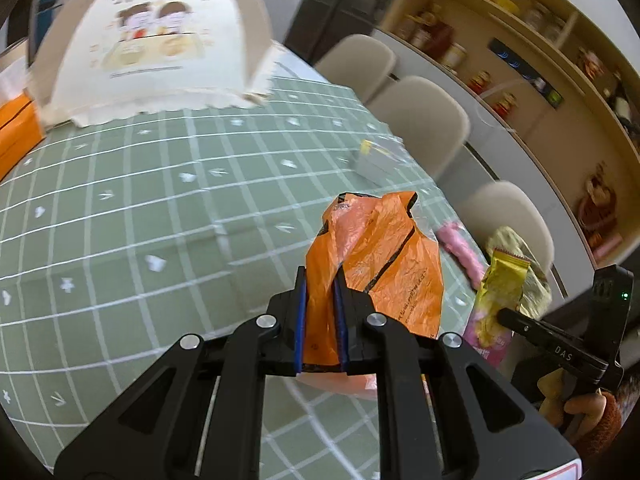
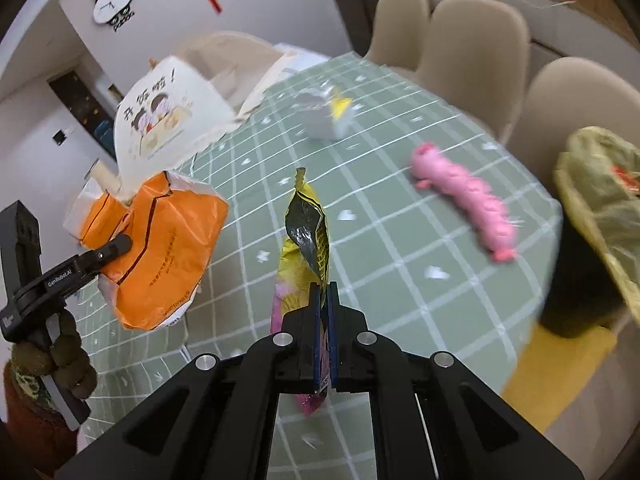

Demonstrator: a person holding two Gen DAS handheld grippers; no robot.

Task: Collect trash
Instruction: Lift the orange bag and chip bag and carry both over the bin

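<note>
While left gripper [image 1: 320, 280] clamps the crinkled orange plastic bag [image 1: 380, 256], right gripper [image 2: 324, 292] pinches the yellow-pink foil snack wrapper [image 2: 306, 236]; both lower ends hidden behind fingers.

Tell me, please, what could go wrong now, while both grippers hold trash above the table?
1. The left gripper pinches only a fold of the thin orange bag; the plastic could slip out or tear.
2. The right gripper holds the yellow wrapper by its lower end, so the open top could flop over and spill any crumbs.
3. The pink toy and white box lie on the table near the bin; a swing could knock them.
</note>
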